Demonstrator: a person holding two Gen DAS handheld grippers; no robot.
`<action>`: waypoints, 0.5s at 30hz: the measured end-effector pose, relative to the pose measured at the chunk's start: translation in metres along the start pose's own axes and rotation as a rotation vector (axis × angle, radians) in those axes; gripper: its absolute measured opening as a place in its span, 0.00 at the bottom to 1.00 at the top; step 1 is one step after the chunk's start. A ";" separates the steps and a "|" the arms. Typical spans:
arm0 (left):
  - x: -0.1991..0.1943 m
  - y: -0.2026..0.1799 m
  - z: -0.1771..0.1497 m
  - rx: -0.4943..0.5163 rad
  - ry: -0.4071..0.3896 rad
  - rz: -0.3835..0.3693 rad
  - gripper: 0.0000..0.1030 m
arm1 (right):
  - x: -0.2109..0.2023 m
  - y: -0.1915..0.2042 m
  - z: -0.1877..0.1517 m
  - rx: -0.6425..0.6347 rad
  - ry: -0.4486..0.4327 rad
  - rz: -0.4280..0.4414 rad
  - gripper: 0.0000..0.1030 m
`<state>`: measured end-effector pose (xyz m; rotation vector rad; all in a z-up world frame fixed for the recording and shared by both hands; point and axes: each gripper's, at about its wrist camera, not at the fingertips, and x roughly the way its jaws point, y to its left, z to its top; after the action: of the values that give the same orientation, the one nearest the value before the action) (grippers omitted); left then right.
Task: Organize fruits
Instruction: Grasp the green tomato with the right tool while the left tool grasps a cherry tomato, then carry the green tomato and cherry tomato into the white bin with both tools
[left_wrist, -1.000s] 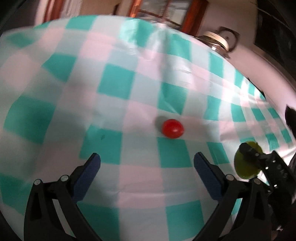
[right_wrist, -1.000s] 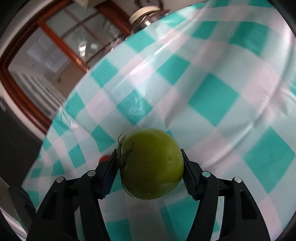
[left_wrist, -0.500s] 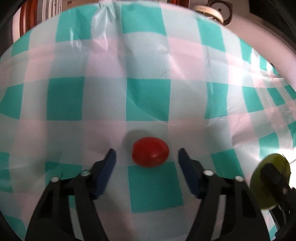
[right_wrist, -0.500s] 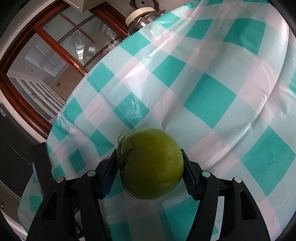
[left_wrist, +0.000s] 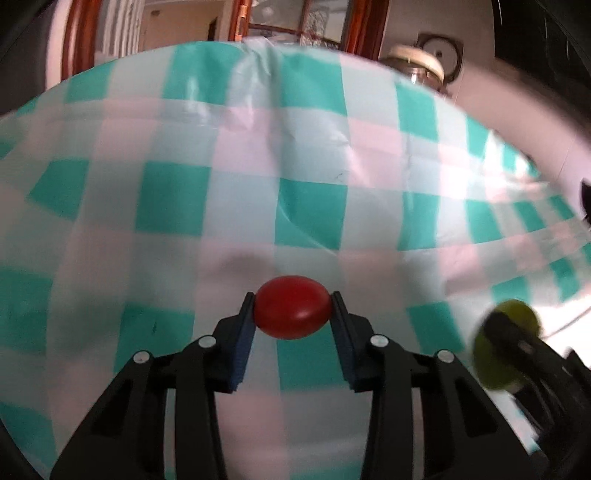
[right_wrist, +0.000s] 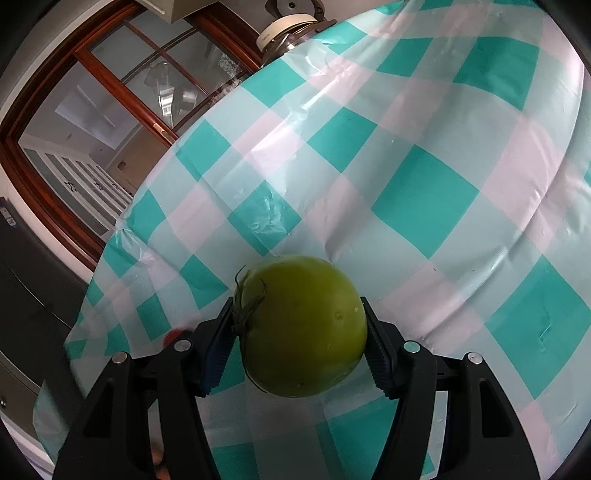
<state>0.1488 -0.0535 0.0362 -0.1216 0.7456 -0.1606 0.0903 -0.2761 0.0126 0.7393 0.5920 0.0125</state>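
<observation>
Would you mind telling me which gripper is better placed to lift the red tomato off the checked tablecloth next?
Left. The left gripper already has its blue pads against both sides of the red tomato. The right gripper is occupied, shut on the green tomato and off to the side over the tablecloth.

Teal, pink and pale checked plastic tablecloth (left_wrist: 314, 206) over the whole table, creased and glossy, folds running down from the far edge; blurred in left wrist view. Same tablecloth (right_wrist: 424, 192) in right wrist view, wrinkles near its middle. Beyond the far edge, wood-framed glass doors (right_wrist: 110, 110), reddish-brown frame. Glass jar with cream lid (left_wrist: 415, 64) past the far right corner, against a pale wall. Same jar (right_wrist: 288, 31) at the far edge.
</observation>
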 end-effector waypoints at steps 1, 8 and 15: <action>-0.010 0.003 -0.007 -0.012 -0.005 -0.009 0.39 | 0.001 -0.001 0.000 0.005 0.001 0.002 0.61; -0.078 0.026 -0.071 -0.003 -0.027 0.014 0.39 | 0.004 0.000 -0.001 0.001 0.011 0.011 0.61; -0.100 0.019 -0.083 0.060 -0.066 0.022 0.39 | 0.006 0.009 -0.002 -0.045 0.003 0.013 0.61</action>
<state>0.0222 -0.0203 0.0391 -0.0610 0.6758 -0.1576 0.0959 -0.2670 0.0138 0.6998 0.5884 0.0390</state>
